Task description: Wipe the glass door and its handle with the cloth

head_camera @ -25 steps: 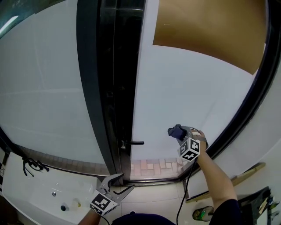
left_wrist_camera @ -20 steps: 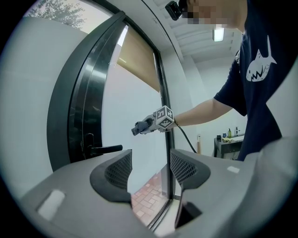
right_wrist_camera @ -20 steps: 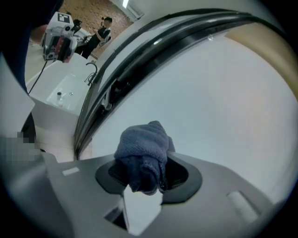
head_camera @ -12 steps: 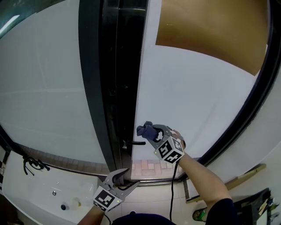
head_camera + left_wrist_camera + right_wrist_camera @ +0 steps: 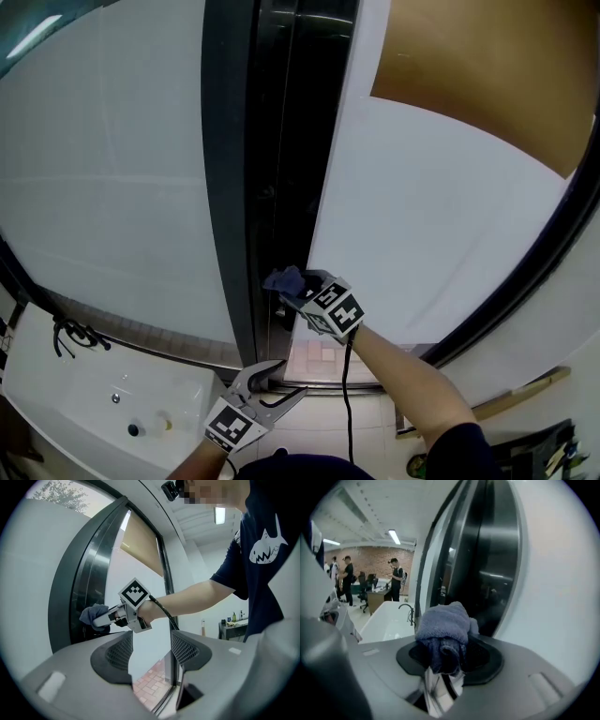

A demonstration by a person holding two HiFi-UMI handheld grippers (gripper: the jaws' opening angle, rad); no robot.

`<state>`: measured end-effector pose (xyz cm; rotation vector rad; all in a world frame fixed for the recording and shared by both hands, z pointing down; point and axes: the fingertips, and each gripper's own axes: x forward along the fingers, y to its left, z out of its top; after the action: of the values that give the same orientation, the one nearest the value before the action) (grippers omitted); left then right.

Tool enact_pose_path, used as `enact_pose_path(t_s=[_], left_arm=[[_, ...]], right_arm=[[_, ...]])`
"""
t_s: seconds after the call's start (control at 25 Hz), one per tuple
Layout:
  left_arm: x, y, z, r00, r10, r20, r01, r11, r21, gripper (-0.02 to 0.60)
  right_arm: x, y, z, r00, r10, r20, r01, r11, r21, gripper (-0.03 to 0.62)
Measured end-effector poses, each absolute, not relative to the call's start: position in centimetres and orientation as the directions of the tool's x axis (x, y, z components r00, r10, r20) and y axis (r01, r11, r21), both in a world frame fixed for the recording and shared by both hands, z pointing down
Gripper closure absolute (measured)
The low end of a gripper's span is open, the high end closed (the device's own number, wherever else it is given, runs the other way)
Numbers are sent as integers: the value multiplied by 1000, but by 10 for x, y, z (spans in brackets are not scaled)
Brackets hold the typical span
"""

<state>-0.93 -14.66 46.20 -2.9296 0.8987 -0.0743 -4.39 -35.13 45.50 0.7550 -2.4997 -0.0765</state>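
Observation:
The glass door [image 5: 431, 216] is a tall frosted pane beside a dark vertical frame [image 5: 272, 141]. My right gripper [image 5: 292, 289] is shut on a bunched blue cloth [image 5: 281, 278], which rests against the frame at handle height. The handle itself is hidden behind the cloth and gripper. From the left gripper view the cloth [image 5: 93, 615] touches the dark frame, and in the right gripper view it [image 5: 443, 625] fills the jaws. My left gripper [image 5: 272, 386] hangs low near the door's foot, open and holding nothing, jaws [image 5: 150, 651] apart.
A white tub [image 5: 84, 394] with a black faucet [image 5: 70, 337] stands at the lower left. A brown blind [image 5: 487, 66] covers the upper right of the pane. Brick floor [image 5: 323, 354] shows below the door. Several people stand far back in the right gripper view.
My right gripper has carried the cloth leftward across the glass, from the pane's lower middle to the dark frame at the handle. The left gripper has barely shifted.

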Motion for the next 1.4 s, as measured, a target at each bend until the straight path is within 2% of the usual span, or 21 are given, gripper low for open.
enact_pose_path(t_s=[0.08,0.16,0.32,0.52,1.08,1.24,1.4], left_arm=[[-12,-148,464,824,-567,27,-563,-822,-85,327],[-13,-148,466,824,-567,28,-563,-822,-82,327],[-11,-148,468,829,-559,33,-555,-828,-79,327],[-8,-147,470,835,-548,42,-544,-835,-80,327],[10,-147,470,863,-503,44,-499,-863,-81,327],[8,-148,472,862,-505,48,-501,-862,-78,327],[2,-151,474,854,-518,51,-514,-855,-75,327]], right_arm=[[-47,-352,462,-726,-498,474,-513,851,109,431],[-51,-348,470,-720,-472,508,-491,864,107,431],[-50,-336,486,-636,-470,612,-412,877,246,431],[-29,-327,490,-555,-500,665,-328,866,378,431],[60,-331,507,-457,-556,694,-429,821,376,431],[65,-328,500,-458,-589,666,-434,802,411,431],[38,-318,476,-516,-616,595,-379,787,486,431]])
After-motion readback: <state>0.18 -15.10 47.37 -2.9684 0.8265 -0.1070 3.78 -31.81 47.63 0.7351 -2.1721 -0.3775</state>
